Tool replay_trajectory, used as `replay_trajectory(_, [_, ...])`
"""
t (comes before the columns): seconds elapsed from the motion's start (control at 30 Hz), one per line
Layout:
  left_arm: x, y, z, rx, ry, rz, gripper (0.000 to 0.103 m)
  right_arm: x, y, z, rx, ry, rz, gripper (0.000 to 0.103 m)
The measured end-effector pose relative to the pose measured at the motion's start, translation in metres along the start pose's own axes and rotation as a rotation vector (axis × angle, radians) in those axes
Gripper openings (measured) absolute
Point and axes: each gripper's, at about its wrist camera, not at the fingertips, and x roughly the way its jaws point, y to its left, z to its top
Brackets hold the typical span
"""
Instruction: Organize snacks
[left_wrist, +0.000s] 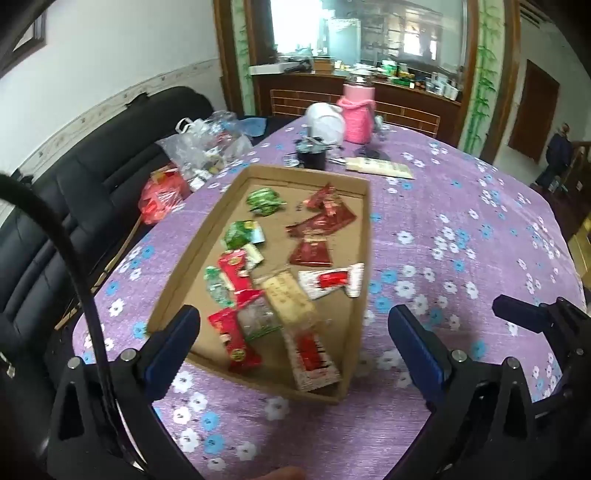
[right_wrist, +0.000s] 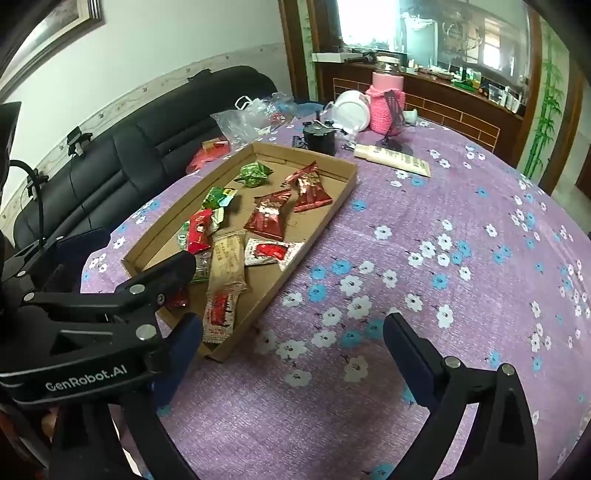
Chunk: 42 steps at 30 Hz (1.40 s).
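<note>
Right wrist view: purple floral tablecloth (right_wrist: 424, 229), black sofa (right_wrist: 140, 147) beside.

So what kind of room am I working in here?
Most likely a home living or dining room: a table under a purple floral tablecloth, a black sofa along the wall beside it, and a wooden counter crowded with household items behind.
</note>
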Motion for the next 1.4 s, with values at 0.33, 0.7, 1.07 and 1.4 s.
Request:
replay_trajectory(0.33, [-0.001, -0.075, -0.006, 0.137, 0.002, -0.096, 0.102, -0.032, -0.054, -0.036, 0.119, -0.023, -0.077, 0.098])
replay_trajectory(0.7, [0.007, -0.173, -0.031, 0.270, 0.046, -0.228, 0.102, -0.065, -0.147, -0.107, 0.363, -0.022, -0.227, 0.101])
replay_trajectory(1.07, [0.042, -0.208, -0.063, 0.308, 0.086, -0.233, 0.102, -0.048, -0.178, -0.153, 0.461, 0.039, -0.295, 0.102])
replay_trajectory(1.4, [0.069, -0.209, -0.071, 0.288, 0.121, -0.208, 0.102, -0.046, -0.181, -0.164, 0.473, 0.041, -0.341, 0.102])
